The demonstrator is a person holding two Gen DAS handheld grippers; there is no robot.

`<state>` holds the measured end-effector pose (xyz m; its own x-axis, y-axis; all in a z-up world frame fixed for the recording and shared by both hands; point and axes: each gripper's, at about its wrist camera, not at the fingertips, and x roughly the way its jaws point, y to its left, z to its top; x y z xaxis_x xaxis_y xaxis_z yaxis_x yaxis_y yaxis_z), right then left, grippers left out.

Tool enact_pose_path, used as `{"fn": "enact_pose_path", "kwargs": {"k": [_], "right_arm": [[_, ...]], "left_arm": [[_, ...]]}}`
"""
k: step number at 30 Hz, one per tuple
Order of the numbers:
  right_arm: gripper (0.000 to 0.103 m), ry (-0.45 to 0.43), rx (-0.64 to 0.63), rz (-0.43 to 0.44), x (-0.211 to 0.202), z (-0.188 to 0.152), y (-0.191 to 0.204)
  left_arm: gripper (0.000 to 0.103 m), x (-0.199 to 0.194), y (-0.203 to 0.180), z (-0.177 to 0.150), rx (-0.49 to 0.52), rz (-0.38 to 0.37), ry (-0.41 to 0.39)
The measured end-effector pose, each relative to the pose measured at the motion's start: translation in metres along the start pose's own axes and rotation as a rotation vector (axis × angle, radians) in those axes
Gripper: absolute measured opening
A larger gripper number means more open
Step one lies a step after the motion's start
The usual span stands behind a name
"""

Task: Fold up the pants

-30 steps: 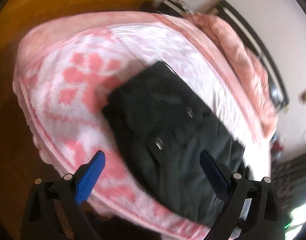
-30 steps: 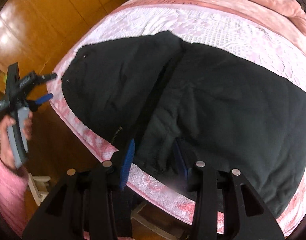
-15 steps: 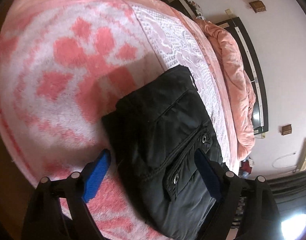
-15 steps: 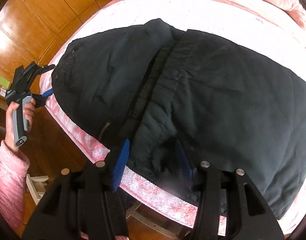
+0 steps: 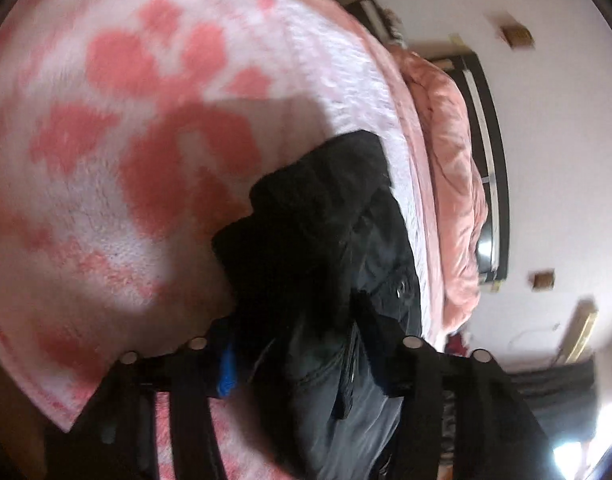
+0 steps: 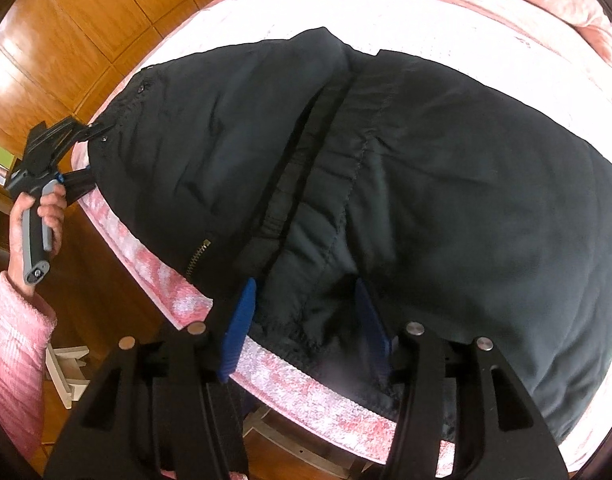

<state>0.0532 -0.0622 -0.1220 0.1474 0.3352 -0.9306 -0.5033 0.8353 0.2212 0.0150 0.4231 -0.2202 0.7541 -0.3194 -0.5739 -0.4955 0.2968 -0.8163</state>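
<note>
Black padded pants (image 6: 425, 168) lie spread on a pink and white blanket on a bed. In the left wrist view the pants (image 5: 325, 240) fill the space between my left gripper's fingers; the left gripper (image 5: 302, 356) has their waistband corner bunched between its jaws. In the right wrist view the left gripper (image 6: 82, 156) is at the pants' far left corner by a snap button, held in a hand. My right gripper (image 6: 306, 312) is open, its blue pads either side of a fold of fabric at the pants' near edge by the zipper (image 6: 198, 256).
The blanket (image 5: 126, 160) covers the bed to its rounded edge. A pink quilt (image 5: 453, 160) lies bunched along the dark headboard by a white wall. Wooden cupboard doors (image 6: 86, 40) and wood floor lie beyond the bed's left side.
My left gripper moved in onto the pants' corner and closed on the fabric. My right gripper came closer to the near edge, its pads now around the fabric.
</note>
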Motion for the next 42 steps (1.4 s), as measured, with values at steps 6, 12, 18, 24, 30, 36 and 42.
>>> {"fn": "enact_pose_path", "kwargs": {"k": [6, 12, 18, 24, 30, 36, 42], "right_arm": [[0.052, 0.001, 0.0, 0.007, 0.002, 0.0, 0.0], [0.052, -0.003, 0.008, 0.019, 0.001, -0.003, -0.005], [0.052, -0.015, 0.034, 0.039, -0.006, -0.007, -0.013], [0.052, -0.068, 0.063, 0.063, -0.027, -0.016, -0.019], [0.052, -0.159, 0.106, 0.073, -0.066, -0.029, -0.036], [0.052, -0.228, 0.182, 0.022, -0.098, -0.048, -0.075], [0.052, -0.261, 0.28, 0.008, -0.11, -0.07, -0.112]], "left_arm": [[0.048, 0.011, -0.018, 0.002, 0.011, 0.074, -0.002], [0.024, 0.002, -0.032, -0.008, 0.04, 0.018, -0.028], [0.021, -0.016, -0.07, -0.024, 0.134, -0.04, -0.079], [0.021, -0.035, -0.131, -0.054, 0.303, -0.132, -0.095], [0.021, -0.041, -0.197, -0.105, 0.492, -0.184, -0.065], [0.021, -0.03, -0.243, -0.169, 0.673, -0.189, 0.021], [0.021, -0.007, -0.271, -0.233, 0.8, -0.163, 0.108]]}}
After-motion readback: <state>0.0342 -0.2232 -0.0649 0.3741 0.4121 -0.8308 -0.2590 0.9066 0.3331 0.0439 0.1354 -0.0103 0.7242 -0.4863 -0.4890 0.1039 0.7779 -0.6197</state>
